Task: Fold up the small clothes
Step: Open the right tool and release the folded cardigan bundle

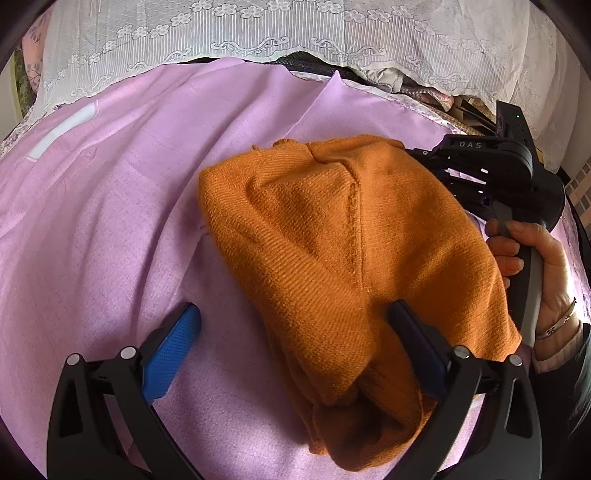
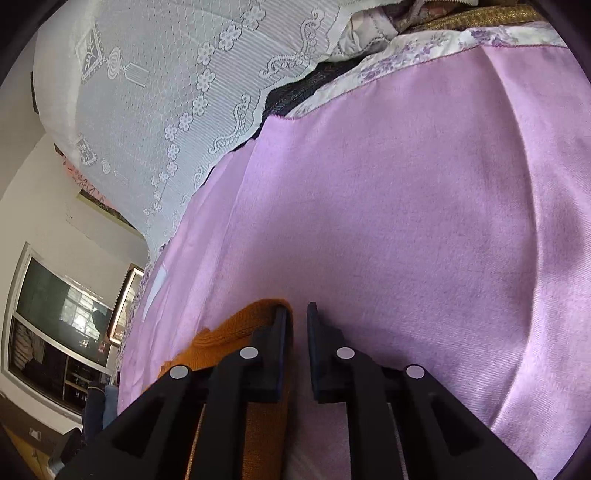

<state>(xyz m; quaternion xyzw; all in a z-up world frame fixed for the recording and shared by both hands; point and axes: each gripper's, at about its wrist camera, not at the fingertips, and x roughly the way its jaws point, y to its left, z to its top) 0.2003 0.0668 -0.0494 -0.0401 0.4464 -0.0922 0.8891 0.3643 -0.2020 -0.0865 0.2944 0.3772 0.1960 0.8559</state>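
An orange knit garment [image 1: 332, 236] lies bunched and partly folded on the pink sheet [image 1: 110, 221]. My left gripper [image 1: 291, 314] is open, its blue pads spread wide; the garment's near end lies between them, against the right pad. My right gripper [image 2: 298, 314] sits at the garment's far right edge, tilted sideways, with its jaws nearly together and a narrow gap left. The orange knit [image 2: 236, 332] lies against its left finger and runs under it. I cannot tell whether any fabric is pinched. The right gripper also shows in the left wrist view [image 1: 480, 170], held by a hand.
The pink sheet [image 2: 406, 221] covers the bed. A white lace cover [image 1: 258, 33] lies along the far side, also in the right wrist view [image 2: 166, 92]. A window and shelves [image 2: 55, 325] stand at the left of the right wrist view.
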